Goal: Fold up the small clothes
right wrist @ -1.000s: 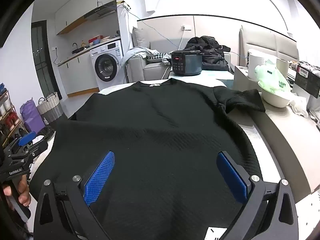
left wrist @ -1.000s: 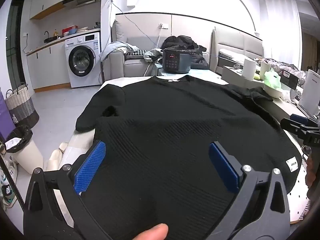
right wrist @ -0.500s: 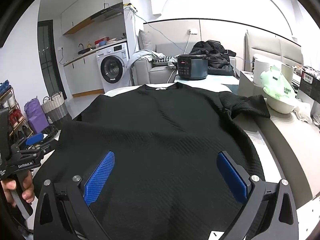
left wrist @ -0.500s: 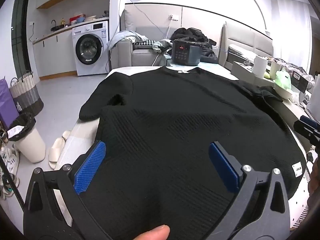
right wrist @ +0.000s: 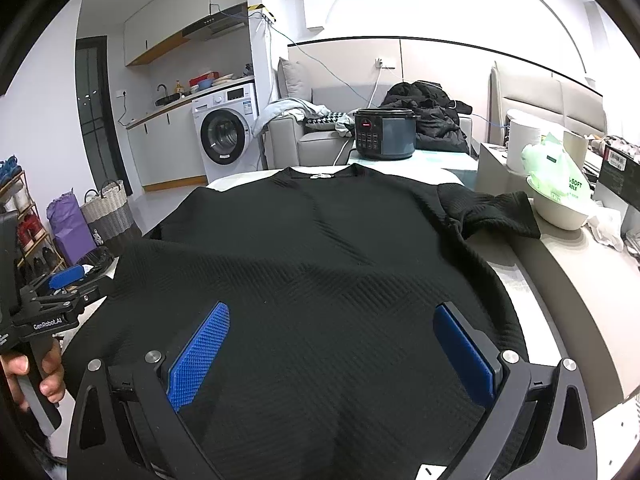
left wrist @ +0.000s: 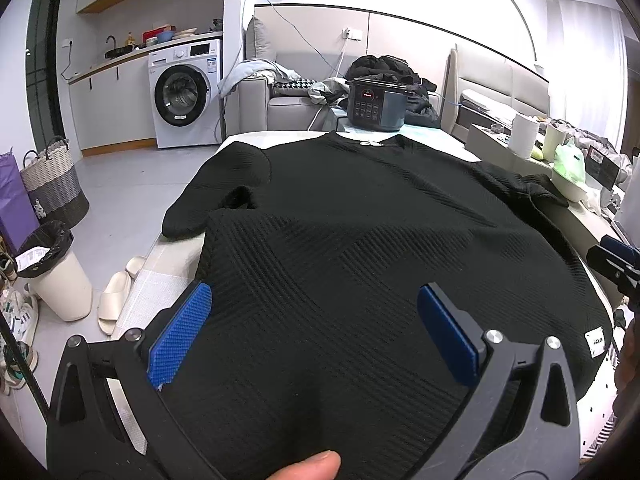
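A black textured short-sleeve top (left wrist: 360, 216) lies spread flat on the table, collar at the far end, hem nearest me; it also shows in the right wrist view (right wrist: 320, 248). My left gripper (left wrist: 316, 332) is open, its blue pads wide apart above the hem on the left side. My right gripper (right wrist: 332, 344) is open, above the hem on the right side. Neither holds cloth. The left sleeve (left wrist: 224, 196) is folded near the table's left edge. The right sleeve (right wrist: 492, 212) lies crumpled at the right. The left gripper shows at the left of the right wrist view (right wrist: 56, 292).
A dark rice cooker (left wrist: 376, 104) stands beyond the collar. A white bowl with a green bag (right wrist: 560, 196) sits on the counter to the right. A bin (left wrist: 52, 272), slippers (left wrist: 116, 296) and baskets (left wrist: 52, 184) are on the floor to the left.
Both grippers have drawn back and risen slightly, so the top looks a bit farther away. Both stay open. The top has not moved.
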Action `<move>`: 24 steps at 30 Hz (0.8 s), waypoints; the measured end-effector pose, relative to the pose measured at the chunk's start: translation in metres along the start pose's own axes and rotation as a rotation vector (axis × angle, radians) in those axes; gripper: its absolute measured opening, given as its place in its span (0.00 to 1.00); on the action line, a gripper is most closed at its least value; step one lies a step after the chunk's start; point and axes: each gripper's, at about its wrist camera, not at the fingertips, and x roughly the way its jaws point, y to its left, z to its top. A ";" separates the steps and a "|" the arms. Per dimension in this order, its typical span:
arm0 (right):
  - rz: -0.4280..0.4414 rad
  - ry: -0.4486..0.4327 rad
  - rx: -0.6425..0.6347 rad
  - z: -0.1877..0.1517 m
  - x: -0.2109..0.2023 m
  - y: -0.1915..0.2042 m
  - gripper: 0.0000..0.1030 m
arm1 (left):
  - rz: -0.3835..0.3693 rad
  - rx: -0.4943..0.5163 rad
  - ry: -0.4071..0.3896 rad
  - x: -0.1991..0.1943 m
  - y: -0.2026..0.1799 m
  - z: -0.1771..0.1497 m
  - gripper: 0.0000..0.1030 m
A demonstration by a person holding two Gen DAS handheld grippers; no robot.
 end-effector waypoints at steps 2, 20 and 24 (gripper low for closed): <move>0.001 0.001 0.000 0.000 0.001 -0.001 1.00 | -0.001 -0.001 0.001 0.000 0.000 0.000 0.99; -0.009 0.011 -0.004 0.001 0.004 -0.003 1.00 | -0.004 -0.001 0.001 -0.004 0.001 0.000 0.99; -0.012 0.022 -0.009 0.000 0.006 -0.002 1.00 | -0.024 -0.013 0.005 -0.002 0.002 0.000 0.99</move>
